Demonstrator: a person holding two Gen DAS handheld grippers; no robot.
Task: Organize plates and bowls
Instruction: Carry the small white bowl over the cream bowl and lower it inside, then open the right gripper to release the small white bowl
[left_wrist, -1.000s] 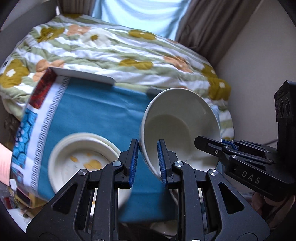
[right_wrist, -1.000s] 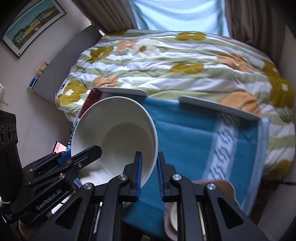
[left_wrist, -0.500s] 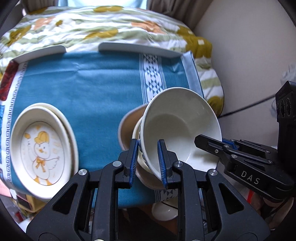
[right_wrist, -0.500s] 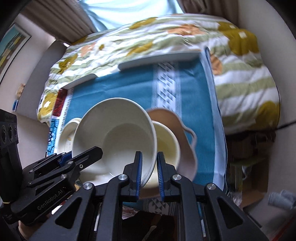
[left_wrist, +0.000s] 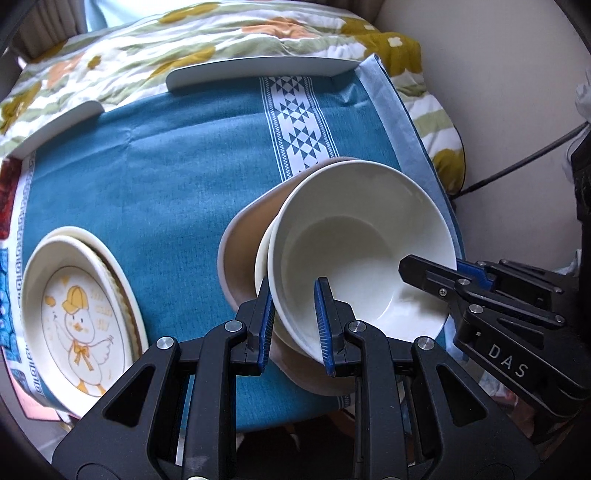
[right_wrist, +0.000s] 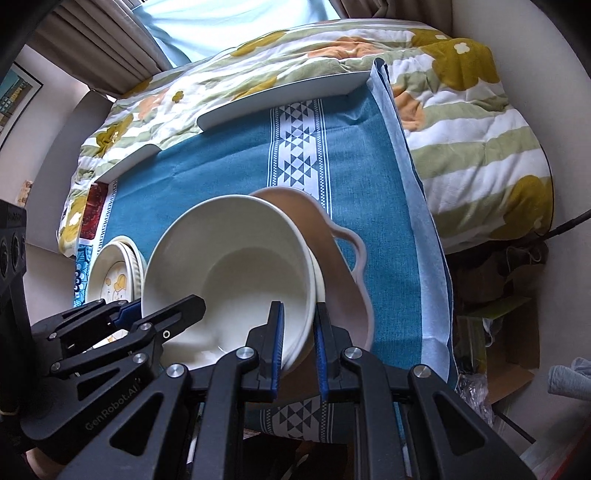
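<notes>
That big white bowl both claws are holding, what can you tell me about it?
The white bowl is plain, glossy, ceramic-looking, deep, with a wide rim, and empty. It sits tilted, nested in a smaller cream bowl inside a tan handled dish on the blue tablecloth. The left claw pinches its rim on one side, the right claw on the opposite side.

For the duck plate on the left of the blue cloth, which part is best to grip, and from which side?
Probably the raised rim of the duck plate, on its side toward the bare blue cloth. The plate lies flat on another dish, so only the thin rim offers a pinch, and that side is clear of the white bowl.
</notes>
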